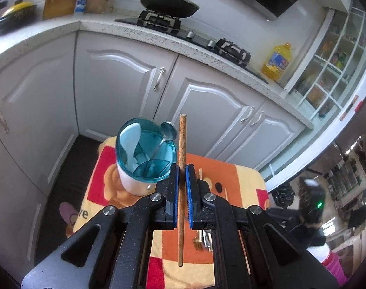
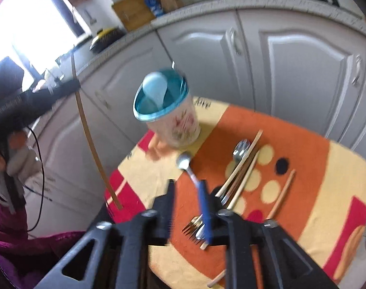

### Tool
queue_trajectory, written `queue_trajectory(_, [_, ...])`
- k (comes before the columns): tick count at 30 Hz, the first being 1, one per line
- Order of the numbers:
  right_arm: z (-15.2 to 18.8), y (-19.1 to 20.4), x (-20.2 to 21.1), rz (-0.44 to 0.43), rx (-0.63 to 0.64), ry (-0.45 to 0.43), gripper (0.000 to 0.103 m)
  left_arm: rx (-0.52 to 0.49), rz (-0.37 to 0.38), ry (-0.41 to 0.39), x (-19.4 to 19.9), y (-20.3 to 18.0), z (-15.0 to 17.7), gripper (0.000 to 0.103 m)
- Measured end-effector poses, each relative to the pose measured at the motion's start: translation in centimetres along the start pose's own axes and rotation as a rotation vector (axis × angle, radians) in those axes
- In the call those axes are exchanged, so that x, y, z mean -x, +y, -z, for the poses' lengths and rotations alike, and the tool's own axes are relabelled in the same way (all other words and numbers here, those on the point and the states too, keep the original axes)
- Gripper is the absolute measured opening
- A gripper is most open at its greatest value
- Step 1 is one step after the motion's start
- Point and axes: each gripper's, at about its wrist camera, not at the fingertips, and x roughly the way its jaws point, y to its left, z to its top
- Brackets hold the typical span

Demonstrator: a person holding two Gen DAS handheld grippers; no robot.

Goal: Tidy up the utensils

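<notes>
Partly done: holder (image 1: 144, 159) contains two spoons. Left tool (image 1: 182, 183) clamps a chopstick (image 1: 182, 168); right tool (image 2: 189, 207) stands part-open, nothing gripped. Forks (image 2: 195, 228) and chopsticks (image 2: 240, 173) remain on the table (image 2: 327, 192).

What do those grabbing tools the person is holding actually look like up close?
Each is a black, speckled plastic frame with triangular cut-outs and round silver bolts at the joints. The left tool ends in two flat fingers faced with ribbed blue pads. The right tool looks the same, though blurred. From the right view, a black cable hangs by the left one.
</notes>
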Motion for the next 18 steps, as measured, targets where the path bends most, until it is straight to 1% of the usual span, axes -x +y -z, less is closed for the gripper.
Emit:
queue_trajectory(2, [0.3,0.7,-2.3,-0.013,0.033,0.045,0.029,0.008,-0.006,0.009,-0.2,0.5,0.2,0.004])
queue_trajectory(4, [0.3,1.4,-4.4,-0.007,0.075,0.089,0.029,0.012,-0.012,0.015,-0.3,0.9,0.3,0.004])
queue_trajectory(5, [0.2,1.8,-6.0,0.006,0.106,0.121,0.029,0.016,-0.014,0.017,-0.4,1.0,0.4,0.004])
queue_trajectory(7, [-0.2,2.3,-8.4,0.041,0.153,0.15,0.029,0.022,-0.016,0.021,-0.5,1.4,0.6,0.004])
queue_trajectory(11, [-1.5,2.6,-12.1,0.084,0.218,0.198,0.029,0.05,-0.029,0.035,-0.8,2.5,0.9,0.004])
queue_trajectory(14, [-2.1,2.8,-15.0,0.112,0.281,0.264,0.029,0.074,-0.036,0.051,-1.3,3.4,1.2,0.004])
queue_trajectory(15, [-2.1,2.8,-16.0,0.128,0.303,0.287,0.027,0.081,-0.038,0.054,-1.5,3.7,1.2,0.004])
queue_trajectory(16, [-2.2,2.8,-17.0,0.135,0.317,0.308,0.023,0.087,-0.039,0.056,-1.6,3.8,1.3,0.004])
queue_trajectory(17, [-2.3,2.7,-17.7,0.138,0.324,0.316,0.016,0.091,-0.04,0.057,-1.7,3.9,1.3,0.004])
queue_trajectory(18, [-2.5,2.6,-18.1,0.143,0.334,0.31,0.012,0.096,-0.041,0.057,-1.8,4.0,1.3,0.004])
